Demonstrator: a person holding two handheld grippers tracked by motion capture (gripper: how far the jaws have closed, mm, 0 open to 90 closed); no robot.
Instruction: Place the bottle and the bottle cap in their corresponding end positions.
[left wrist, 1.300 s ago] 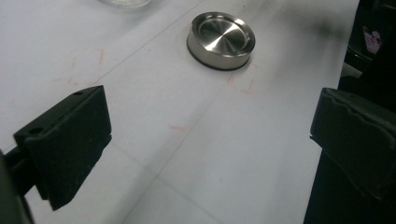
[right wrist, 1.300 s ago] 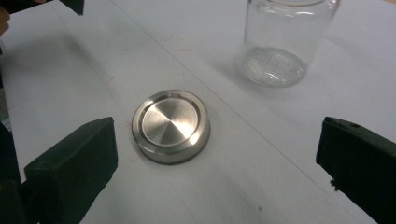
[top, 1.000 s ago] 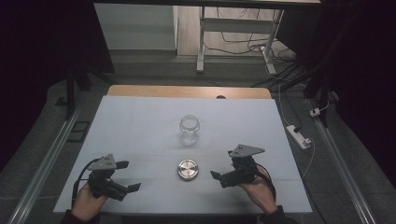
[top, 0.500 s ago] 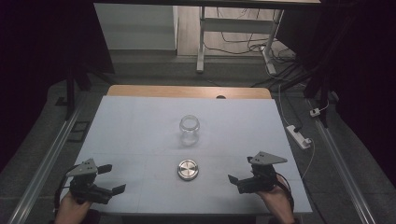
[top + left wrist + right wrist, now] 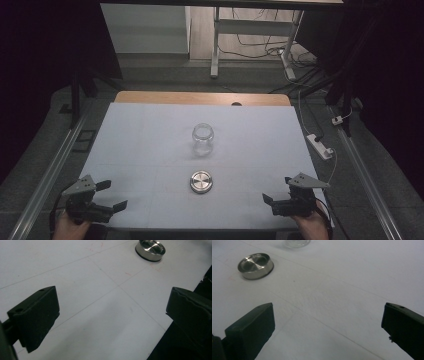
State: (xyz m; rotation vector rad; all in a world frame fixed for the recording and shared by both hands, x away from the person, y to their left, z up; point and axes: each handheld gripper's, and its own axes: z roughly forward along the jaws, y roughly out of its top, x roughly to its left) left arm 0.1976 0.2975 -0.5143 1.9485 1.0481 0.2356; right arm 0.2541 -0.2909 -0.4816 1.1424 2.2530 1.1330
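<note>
I hold my left gripper (image 5: 106,196) and right gripper (image 5: 276,202) with jaws wide apart, empty, at the bottom corners, keeping jar (image 5: 203,139) and lid (image 5: 201,181) free mid-bench.

White table (image 5: 130,145) with a clear glass jar (image 5: 203,139) upright near the middle and a round metal lid (image 5: 201,181) lying flat just in front of it, apart from it. My left gripper (image 5: 111,196) sits at the near left corner and my right gripper (image 5: 276,193) at the near right, both with jaws spread, holding nothing, well apart from the lid.
</note>
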